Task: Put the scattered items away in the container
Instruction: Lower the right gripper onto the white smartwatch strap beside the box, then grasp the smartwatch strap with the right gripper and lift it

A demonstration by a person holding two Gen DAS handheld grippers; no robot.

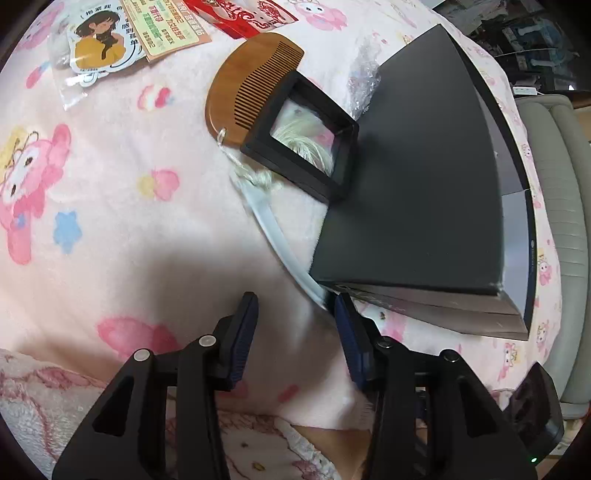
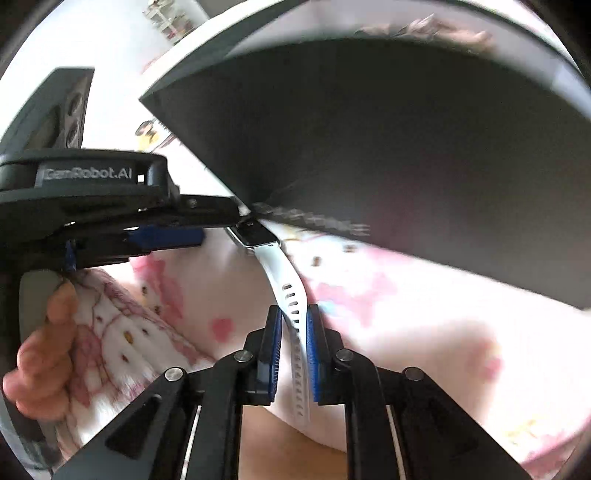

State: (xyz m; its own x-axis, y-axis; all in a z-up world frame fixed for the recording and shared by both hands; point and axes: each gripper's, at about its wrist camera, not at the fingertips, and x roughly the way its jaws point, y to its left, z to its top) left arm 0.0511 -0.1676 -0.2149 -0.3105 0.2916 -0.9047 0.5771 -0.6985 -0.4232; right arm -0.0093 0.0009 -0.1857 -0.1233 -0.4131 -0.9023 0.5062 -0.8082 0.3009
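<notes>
Right gripper (image 2: 294,354) is clamped on the white watch strap (image 2: 295,314), blue pads pressing it from both sides near the holed end. Watch (image 2: 255,234) has a dark square face and lies on the pink blanket (image 2: 388,295), its face end right at the near corner of the dark box (image 2: 369,147). Strap runs from the face down to the pads. Whether the face touches the box edge is unclear, since the right wrist view is blurred.

Left gripper (image 1: 295,332) stands apart, jaws parted, nothing between them, only blanket (image 1: 110,184) below. Its right pad sits just beside the near corner of the box (image 1: 424,184), and the white strap (image 1: 273,236) passes just ahead of the tips. In the right wrist view the left gripper (image 2: 192,225) comes in from the left, close to the watch face, with the person's hand (image 2: 44,347) on its handle.

Box is flat, dark, its top surface showing; whether it is open I cannot tell. A small black frame (image 1: 306,144) leans on the box's far-left edge, partly over a wooden comb (image 1: 240,77). A pale tassel (image 1: 258,177) lies by the frame. Further back on the blanket: a bagged cartoon sticker (image 1: 99,44), a printed card (image 1: 170,26), a red paper item (image 1: 240,14).
</notes>
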